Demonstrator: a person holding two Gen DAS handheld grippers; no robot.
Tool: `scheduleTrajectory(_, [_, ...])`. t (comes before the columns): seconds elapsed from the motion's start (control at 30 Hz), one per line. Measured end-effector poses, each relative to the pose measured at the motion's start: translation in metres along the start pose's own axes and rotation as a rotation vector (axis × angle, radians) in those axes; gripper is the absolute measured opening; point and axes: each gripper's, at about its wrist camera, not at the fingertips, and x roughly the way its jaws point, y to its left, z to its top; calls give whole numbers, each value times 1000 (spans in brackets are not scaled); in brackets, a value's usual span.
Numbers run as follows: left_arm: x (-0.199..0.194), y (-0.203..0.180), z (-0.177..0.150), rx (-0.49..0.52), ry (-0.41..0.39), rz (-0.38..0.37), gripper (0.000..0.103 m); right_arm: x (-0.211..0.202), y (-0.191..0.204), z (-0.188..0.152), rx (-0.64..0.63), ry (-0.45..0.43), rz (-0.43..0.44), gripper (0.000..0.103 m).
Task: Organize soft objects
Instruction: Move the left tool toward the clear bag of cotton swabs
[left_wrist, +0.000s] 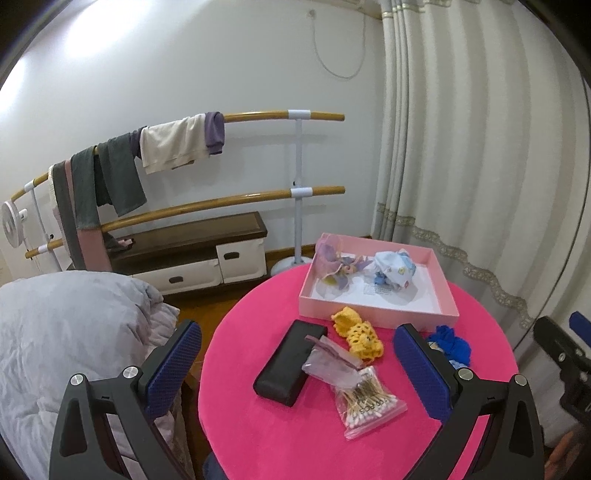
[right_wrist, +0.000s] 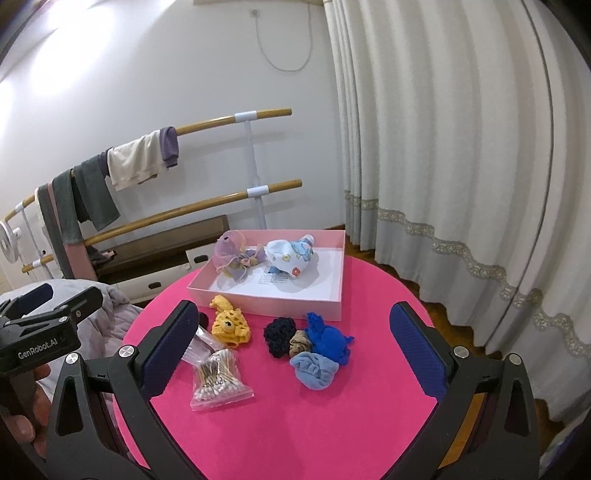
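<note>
We hold both grippers above the pink table (right_wrist: 295, 424), left gripper (left_wrist: 295, 363) and right gripper (right_wrist: 291, 349) both spread wide, nothing between the jaws. The pink box (right_wrist: 266, 297) sits at the far side, its long axis running left to right, with two scrunchies inside. Near it lie the yellow scrunchie (right_wrist: 231, 325), long axis running near to far, and a cluster around the blue scrunchie (right_wrist: 328, 339).

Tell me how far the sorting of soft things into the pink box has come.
Done: a purple scrunchie and a printed cloth lie in the pink box. In hand: nothing; the left hand-held gripper and right hand-held gripper are both open and empty. Left on the table: the yellow crochet piece, and the dark, tan, blue and light blue scrunchies.
</note>
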Motion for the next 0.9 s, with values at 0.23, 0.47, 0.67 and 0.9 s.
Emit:
scheduleTrajectory(0.23, [9,-2,-7,11,35,-11,103,12,-14,-3,8,23,-22,103])
scheduleTrajectory(0.47, [23,-16,-20,34,96,-31,103,28,-37,-16,33,76,-48,103])
scheduleTrajectory(0.67, [48,-25,-37,18,175,-47,103,47,-46,-30,22,137,-43,103])
scheduleTrajectory(0.9, [85,-40,-55,23,273,-56,103,82,-55,-58,25,247,-28,103])
